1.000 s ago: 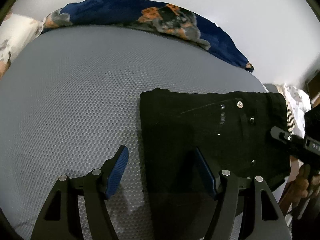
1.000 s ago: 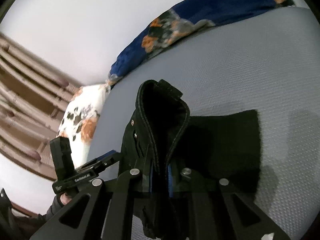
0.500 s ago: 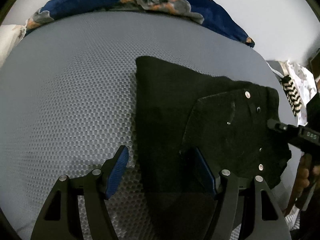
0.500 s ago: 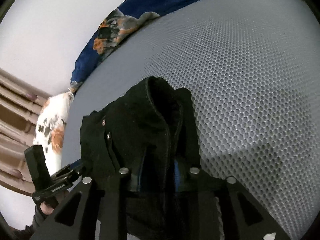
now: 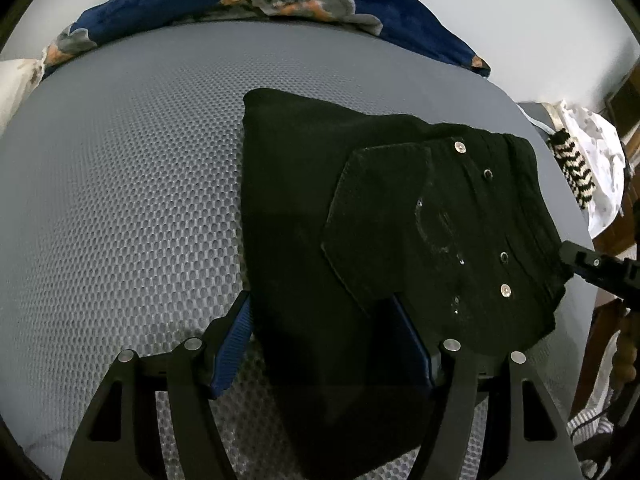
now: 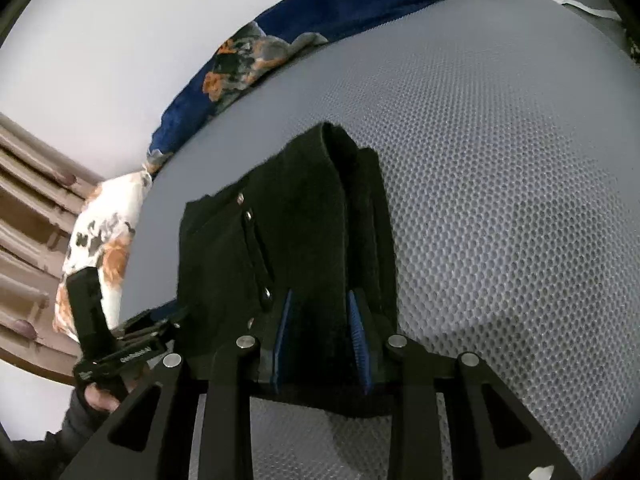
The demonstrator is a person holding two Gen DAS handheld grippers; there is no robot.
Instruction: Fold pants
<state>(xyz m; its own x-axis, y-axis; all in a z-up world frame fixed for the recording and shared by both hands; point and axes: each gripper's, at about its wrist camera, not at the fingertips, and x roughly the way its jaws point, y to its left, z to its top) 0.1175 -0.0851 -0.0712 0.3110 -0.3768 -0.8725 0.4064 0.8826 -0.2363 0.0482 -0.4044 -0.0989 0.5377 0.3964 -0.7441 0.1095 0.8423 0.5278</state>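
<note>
Pants point(image 5: 360, 216) lie folded on grey bed point(image 5: 120, 200), long side running away from right gripper point(image 6: 320, 340), jaws just opened, cloth loose btwn. Left gripper point(image 5: 320, 344) open, over pants edge.

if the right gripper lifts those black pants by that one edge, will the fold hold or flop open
Probably flops open: the black pants are soft cloth, layers only resting loosely on each other. The metal studs and thick seams suggest denim, so likely somewhat heavy. The textured mattress should resist sliding.
</note>
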